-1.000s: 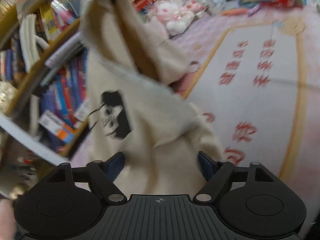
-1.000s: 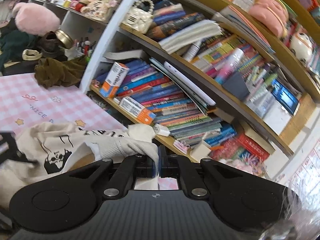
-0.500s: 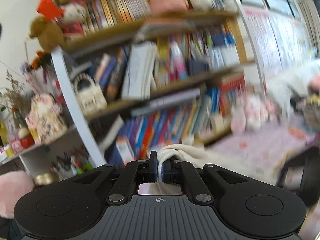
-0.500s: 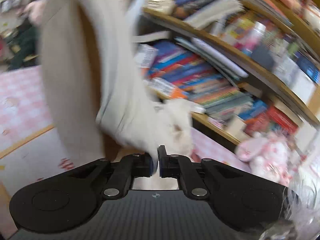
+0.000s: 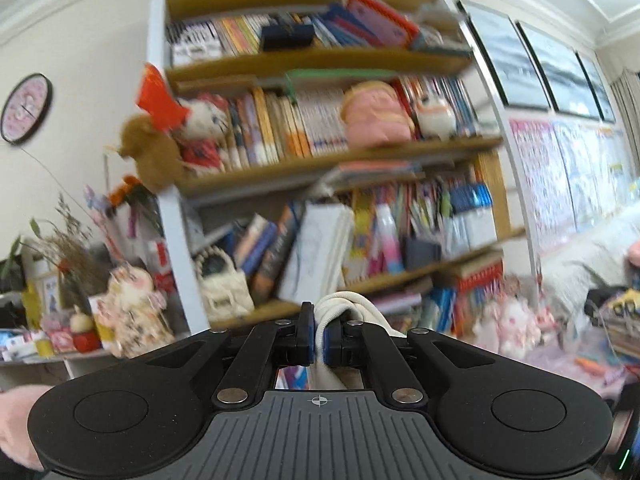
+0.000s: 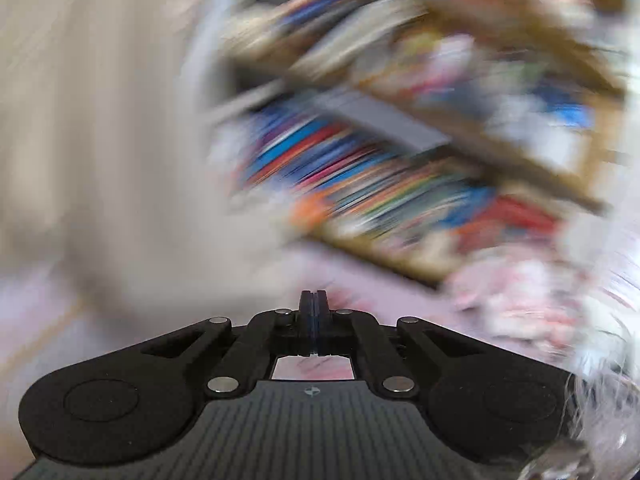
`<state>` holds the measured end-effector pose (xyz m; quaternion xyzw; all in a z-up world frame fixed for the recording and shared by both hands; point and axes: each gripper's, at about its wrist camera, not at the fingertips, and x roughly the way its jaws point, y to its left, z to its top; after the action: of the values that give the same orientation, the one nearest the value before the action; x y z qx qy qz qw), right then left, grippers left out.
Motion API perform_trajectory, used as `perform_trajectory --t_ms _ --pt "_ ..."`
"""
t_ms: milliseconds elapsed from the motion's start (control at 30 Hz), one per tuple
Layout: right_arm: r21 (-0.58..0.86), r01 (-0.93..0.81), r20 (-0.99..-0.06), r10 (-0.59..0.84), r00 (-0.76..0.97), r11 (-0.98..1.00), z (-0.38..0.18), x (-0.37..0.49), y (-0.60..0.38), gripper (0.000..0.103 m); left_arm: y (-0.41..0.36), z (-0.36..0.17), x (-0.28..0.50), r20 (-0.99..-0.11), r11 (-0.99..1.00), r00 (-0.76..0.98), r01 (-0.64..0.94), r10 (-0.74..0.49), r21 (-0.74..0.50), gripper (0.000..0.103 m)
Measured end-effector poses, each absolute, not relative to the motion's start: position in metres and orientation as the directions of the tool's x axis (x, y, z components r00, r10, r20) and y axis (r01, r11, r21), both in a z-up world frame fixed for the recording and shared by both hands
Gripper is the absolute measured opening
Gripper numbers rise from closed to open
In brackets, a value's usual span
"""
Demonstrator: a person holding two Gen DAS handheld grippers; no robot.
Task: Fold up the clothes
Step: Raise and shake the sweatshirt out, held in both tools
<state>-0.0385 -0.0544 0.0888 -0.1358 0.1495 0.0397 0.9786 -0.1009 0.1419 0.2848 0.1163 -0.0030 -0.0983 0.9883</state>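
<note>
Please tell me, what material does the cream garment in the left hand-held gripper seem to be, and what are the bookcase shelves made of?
The cream garment looks like a thick knitted cotton, probably sweatshirt fabric: it is matte, and its pinched edge shows fine ribbing, like a cuff or hem. The bookcase shelves look like wood or wood-look board in a light brown, dull finish, with white painted uprights; blur hides any grain.

Bright even daylight, fisheye bending at edges, left view mildly soft, right view heavily motion-blurred

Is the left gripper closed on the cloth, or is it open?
Closed on it. The left gripper has its blue pads pressed on a fold of cream cloth, which bulges out above them.
</note>
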Motion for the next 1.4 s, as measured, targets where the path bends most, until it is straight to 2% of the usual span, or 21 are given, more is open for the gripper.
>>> perform_trajectory --t_ms 100,133,233,300,333,367,433,567,600,767,833,900,933,967,1000,1033,1067,1200,1267,1400 --pt "-0.204 -0.051 -0.182 0.013 0.983 0.978 0.132 -0.056 -0.085 0.001 0.146 0.291 -0.102 0.035 0.955 0.977 0.197 -0.21 0.223 0.004" --pt "-0.204 -0.067 -0.177 0.03 0.984 0.977 0.14 -0.062 -0.091 0.001 0.145 0.291 -0.098 0.043 0.955 0.975 0.204 -0.218 0.216 0.004" --pt "-0.278 -0.173 -0.258 0.1 0.961 0.945 0.136 -0.079 -0.087 0.002 0.14 0.287 -0.087 0.03 0.955 0.97 0.231 -0.24 0.185 0.004" --pt "-0.344 -0.259 -0.327 0.143 0.934 0.903 0.122 -0.088 -0.075 0.006 0.136 0.283 -0.084 0.018 0.954 0.967 0.246 -0.253 0.172 0.004" --pt "-0.368 -0.309 -0.365 0.169 0.916 0.877 0.112 -0.091 -0.068 0.015 0.134 0.281 -0.084 0.015 0.952 0.965 0.254 -0.26 0.169 0.004" --pt "-0.387 -0.357 -0.401 0.194 0.895 0.85 0.099 -0.097 -0.057 0.035 0.133 0.28 -0.085 0.012 0.951 0.964 0.261 -0.267 0.167 0.004" --pt "-0.395 -0.439 -0.453 0.245 0.857 0.807 0.078 -0.106 -0.038 0.053 0.131 0.28 -0.085 0.009 0.948 0.961 0.272 -0.277 0.163 0.004" --pt "-0.326 -0.584 -0.517 0.377 0.768 0.743 0.049 -0.111 0.008 0.067 0.127 0.284 -0.085 0.012 0.946 0.957 0.284 -0.29 0.157 0.004" --pt "-0.318 -0.605 -0.521 0.399 0.754 0.73 0.046 -0.111 0.017 0.068 0.125 0.285 -0.085 0.014 0.945 0.956 0.288 -0.294 0.158 0.004" --pt "-0.314 -0.621 -0.48 0.445 0.756 0.718 0.039 -0.101 0.059 0.08 0.118 0.293 -0.097 0.028 0.931 0.94 0.332 -0.34 0.153 0.004" --pt "-0.349 -0.578 -0.458 0.404 0.792 0.738 0.036 -0.087 0.072 0.08 0.12 0.298 -0.105 0.036 0.923 0.929 0.359 -0.367 0.14 0.004" --pt "-0.451 -0.494 -0.417 0.313 0.853 0.744 0.03 -0.079 0.086 0.08 0.123 0.304 -0.113 0.049 0.919 0.924 0.371 -0.38 0.137 0.004" --pt "-0.507 -0.451 -0.388 0.273 0.88 0.734 0.026 -0.078 0.093 0.075 0.127 0.308 -0.118 0.059 0.919 0.924 0.368 -0.379 0.142 0.004" --pt "-0.559 -0.413 -0.353 0.244 0.903 0.719 0.023 -0.079 0.095 0.053 0.131 0.311 -0.121 0.067 0.923 0.928 0.353 -0.366 0.152 0.004" --pt "-0.608 -0.372 -0.315 0.217 0.924 0.702 0.019 -0.08 0.096 0.037 0.136 0.313 -0.124 0.075 0.928 0.934 0.335 -0.35 0.164 0.004" --pt "-0.642 -0.346 -0.294 0.197 0.935 0.684 0.019 -0.082 0.093 0.01 0.141 0.315 -0.127 0.08 0.934 0.941 0.313 -0.33 0.174 0.004" --pt "-0.647 -0.333 -0.286 0.186 0.94 0.686 0.024 -0.084 0.085 0.005 0.147 0.316 -0.13 0.085 0.94 0.948 0.289 -0.308 0.183 0.004" --pt "-0.537 -0.204 -0.198 0.113 0.974 0.818 0.08 -0.105 0.018 0.003 0.177 0.317 -0.141 0.084 0.957 0.965 0.232 -0.249 0.175 0.004" --pt "-0.503 -0.08 -0.089 0.041 0.995 0.861 0.124 -0.125 -0.019 0.003 0.188 0.316 -0.15 0.096 0.959 0.964 0.229 -0.246 0.166 0.004" --pt "-0.448 0.146 0.168 -0.078 0.983 0.882 0.21 -0.173 -0.072 0.003 0.211 0.322 -0.174 0.199 0.935 0.913 0.343 -0.355 0.093 0.004"
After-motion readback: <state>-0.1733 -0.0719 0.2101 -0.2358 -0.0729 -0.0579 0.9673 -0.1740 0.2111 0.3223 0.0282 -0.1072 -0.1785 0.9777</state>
